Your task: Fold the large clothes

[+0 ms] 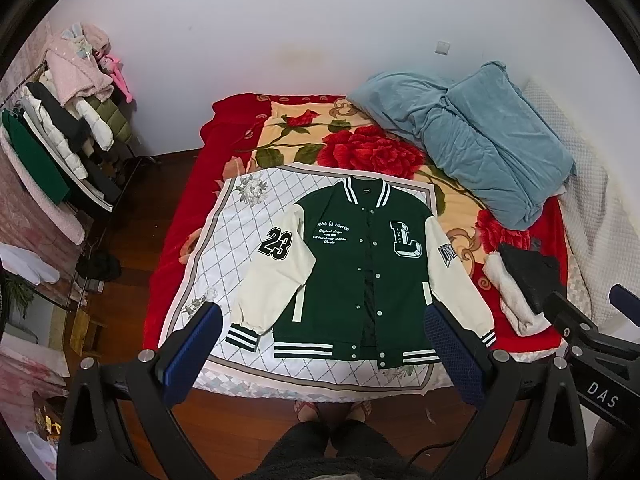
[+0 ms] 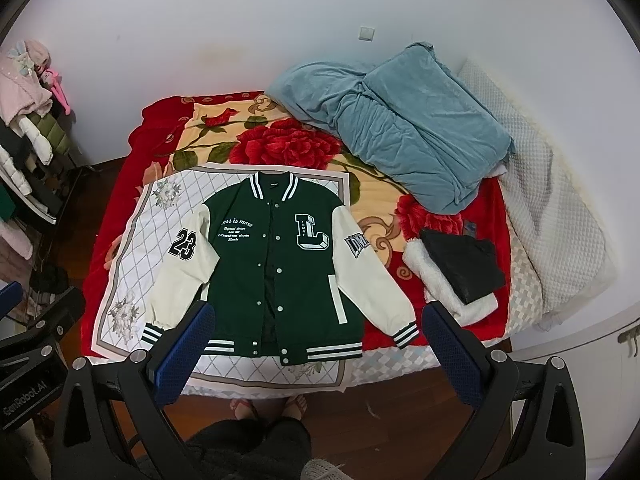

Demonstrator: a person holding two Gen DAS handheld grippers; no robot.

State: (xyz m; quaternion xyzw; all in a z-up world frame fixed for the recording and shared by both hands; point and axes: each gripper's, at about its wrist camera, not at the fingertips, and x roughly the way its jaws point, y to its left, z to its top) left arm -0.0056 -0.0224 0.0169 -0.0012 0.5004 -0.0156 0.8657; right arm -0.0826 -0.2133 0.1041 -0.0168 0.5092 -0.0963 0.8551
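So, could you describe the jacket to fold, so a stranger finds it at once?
Look at the bed with the red rose blanket. On the white diamond-patterned cloth at its near edge lies the jacket, spread flat. Only it has a green body, cream sleeves, "23" and a big "L".

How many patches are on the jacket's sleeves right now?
2. A "23" patch sits on the cream sleeve toward the clothes rack, and a lettered patch on the sleeve toward the blue blanket. Both are on the jacket, lying face up; any on the sleeves' undersides would be hidden.
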